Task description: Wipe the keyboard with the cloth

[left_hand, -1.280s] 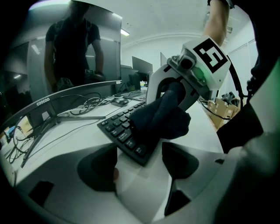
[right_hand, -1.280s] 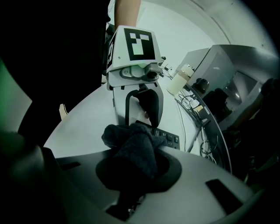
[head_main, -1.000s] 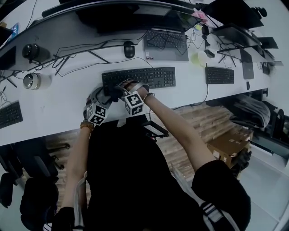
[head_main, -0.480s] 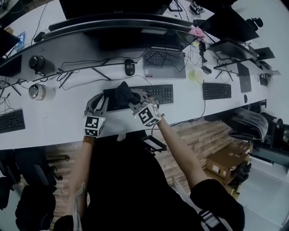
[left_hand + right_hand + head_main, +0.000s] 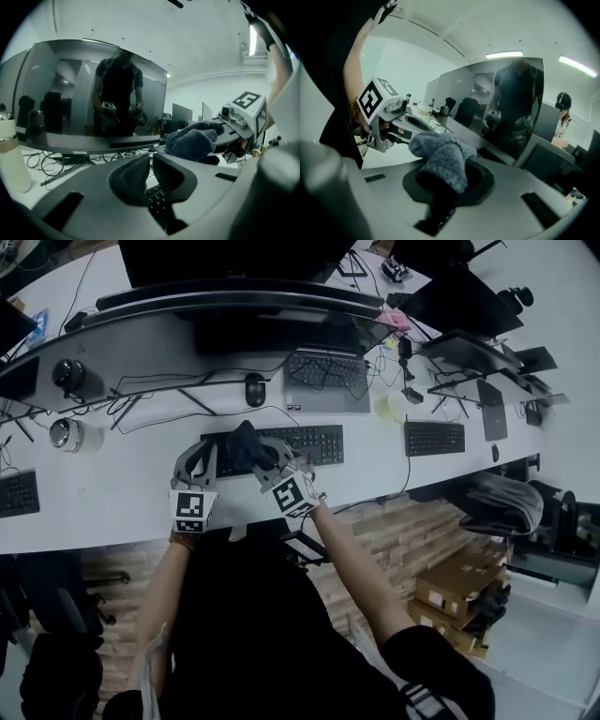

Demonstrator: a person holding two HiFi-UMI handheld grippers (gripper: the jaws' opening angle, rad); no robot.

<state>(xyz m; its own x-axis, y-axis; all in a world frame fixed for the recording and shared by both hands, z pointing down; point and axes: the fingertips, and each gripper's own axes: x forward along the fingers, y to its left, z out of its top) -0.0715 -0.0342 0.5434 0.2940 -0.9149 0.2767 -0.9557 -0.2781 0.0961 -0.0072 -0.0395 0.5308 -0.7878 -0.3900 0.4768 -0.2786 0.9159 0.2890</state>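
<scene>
One long white counter (image 5: pixel 112 507) carries it all, w/ a wide curved monitor (image 5: pixel 244 320) at the back. The black keyboard (image 5: pixel 314 442) lies in front of the person, approx. mid-frame in the head view. Both hand-held grippers sit over the keyboard's left end.

Left hand-held gripper (image 5: pixel 151 164): jaws have just closed, pads together, nothing btwn them. Keys show below thru the slit.

Right hand-held gripper (image 5: pixel 449 178): clamped on the cloth (image 5: pixel 443 154), a grey-blue fluffy bunch that sticks out past the tips. In the head view the cloth hangs over the keyboard's left part. It looks clear of the keys, tho contact can't be ruled out from that angle.

Step, as I read it: cloth is secured and the wipe itself isn't begun yet, so it's early in the task. Next move prob. needs the right hand-held gripper tipped down till the cloth presses lightly on the keys, then a sweep along the rows toward the right end. Light pressure only, else keys get pushed and the keyboard may slide. The closed left hand-held gripper could rest on the keyboard's edge to steady it.
</scene>
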